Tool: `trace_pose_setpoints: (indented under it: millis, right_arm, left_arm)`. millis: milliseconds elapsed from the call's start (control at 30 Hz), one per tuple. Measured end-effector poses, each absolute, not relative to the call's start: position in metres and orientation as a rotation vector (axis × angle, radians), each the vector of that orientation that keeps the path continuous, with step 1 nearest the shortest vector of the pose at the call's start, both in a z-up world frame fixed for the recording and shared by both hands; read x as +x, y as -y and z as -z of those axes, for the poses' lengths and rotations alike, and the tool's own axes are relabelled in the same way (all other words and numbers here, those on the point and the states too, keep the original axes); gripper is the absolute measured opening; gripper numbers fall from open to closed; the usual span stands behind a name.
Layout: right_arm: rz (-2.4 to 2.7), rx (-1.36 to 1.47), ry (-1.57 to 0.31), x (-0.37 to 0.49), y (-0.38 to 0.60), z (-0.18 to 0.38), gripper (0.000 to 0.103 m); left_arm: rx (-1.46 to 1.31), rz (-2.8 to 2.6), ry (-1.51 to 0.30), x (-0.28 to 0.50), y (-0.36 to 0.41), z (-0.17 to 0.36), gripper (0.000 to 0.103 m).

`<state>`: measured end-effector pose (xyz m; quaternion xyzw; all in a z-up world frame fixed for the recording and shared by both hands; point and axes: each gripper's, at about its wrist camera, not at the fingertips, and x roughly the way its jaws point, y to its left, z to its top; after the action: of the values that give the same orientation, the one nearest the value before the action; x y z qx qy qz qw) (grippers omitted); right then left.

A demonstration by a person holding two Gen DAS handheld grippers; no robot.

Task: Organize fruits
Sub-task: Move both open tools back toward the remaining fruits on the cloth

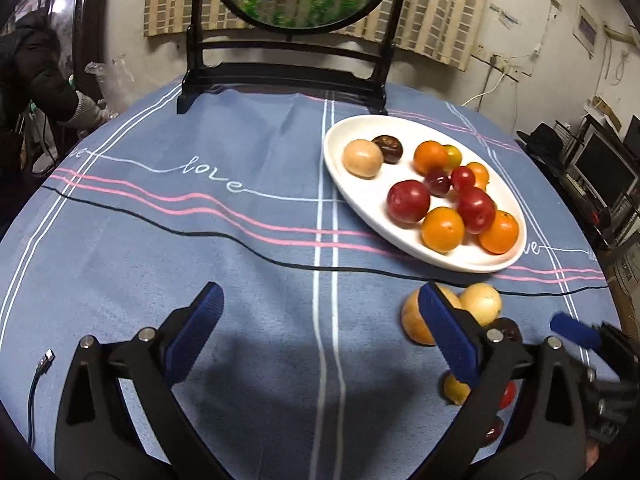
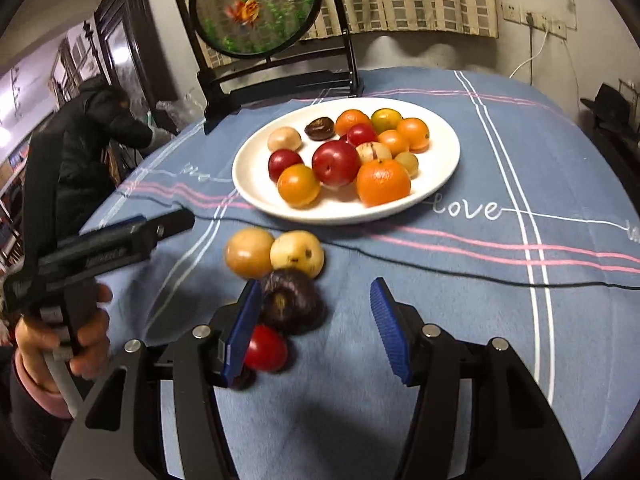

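A white oval plate [image 1: 356,192] [image 2: 256,172] on the blue cloth holds several oranges, red plums and brownish fruits. In front of it lie two tan fruits [image 2: 276,254] [image 1: 480,302], a dark purple fruit [image 2: 292,304] and a red fruit [image 2: 266,348]; a yellow fruit [image 1: 456,390] shows behind a finger. My left gripper [image 1: 320,296] stands wide open over bare cloth to the left of these fruits, nothing between its fingers. My right gripper [image 2: 316,286] is open, the dark purple fruit lying between its fingers close to the left pad, the red fruit partly hidden behind that finger.
A black cable [image 2: 460,270] [image 1: 200,234] runs across the cloth in front of the plate. A dark-framed round goldfish screen [image 1: 288,72] stands at the table's back. A person in a dark jacket [image 2: 92,140] is beyond the left edge. A cable plug [image 1: 44,362] lies near left.
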<state>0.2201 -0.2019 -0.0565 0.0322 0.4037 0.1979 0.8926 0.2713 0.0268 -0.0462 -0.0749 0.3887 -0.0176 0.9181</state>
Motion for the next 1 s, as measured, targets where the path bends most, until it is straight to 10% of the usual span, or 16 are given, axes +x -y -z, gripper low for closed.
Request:
trace_pose_setpoints:
  millis: [1000]
  right_arm:
    - [-0.563, -0.100, -0.935, 0.183, 0.143, 0.079, 0.034]
  left_arm:
    - [-0.184, 0.064, -0.739, 0.256, -0.031, 0.027, 0.100]
